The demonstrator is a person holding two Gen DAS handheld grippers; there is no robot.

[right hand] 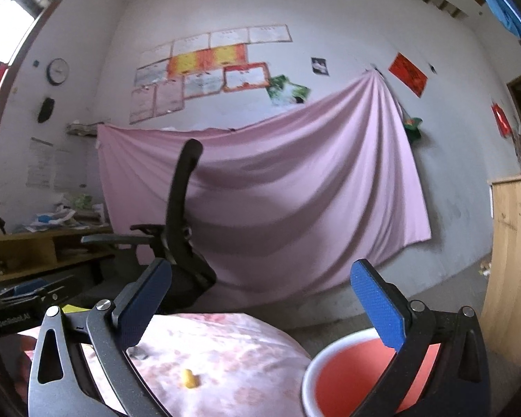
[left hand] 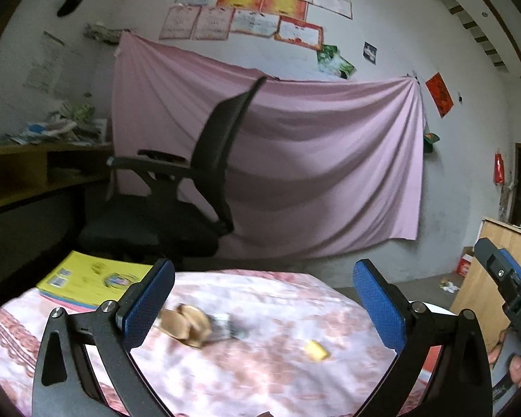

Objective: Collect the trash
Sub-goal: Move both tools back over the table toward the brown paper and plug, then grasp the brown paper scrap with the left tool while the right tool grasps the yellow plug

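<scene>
Left gripper and right gripper: jaws wide apart, nothing between them. On the cloth-covered worktop, a blurred brown scrap pile lies at 10 o'clock from a small yellow scrap; its makeup is unclear. The red bucket, cut off by the frame, stands at 3 o'clock beside the worktop.

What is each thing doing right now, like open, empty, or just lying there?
Left hand-held gripper: open, holding nothing.
Right hand-held gripper: open, holding nothing.
Red bin: upright beside the table, no trash visible inside.
Yellow scrap: lying loose on the tablecloth.
Brown wrapper: crumpled on the tablecloth.
Yellow book: closed, flat.
</scene>
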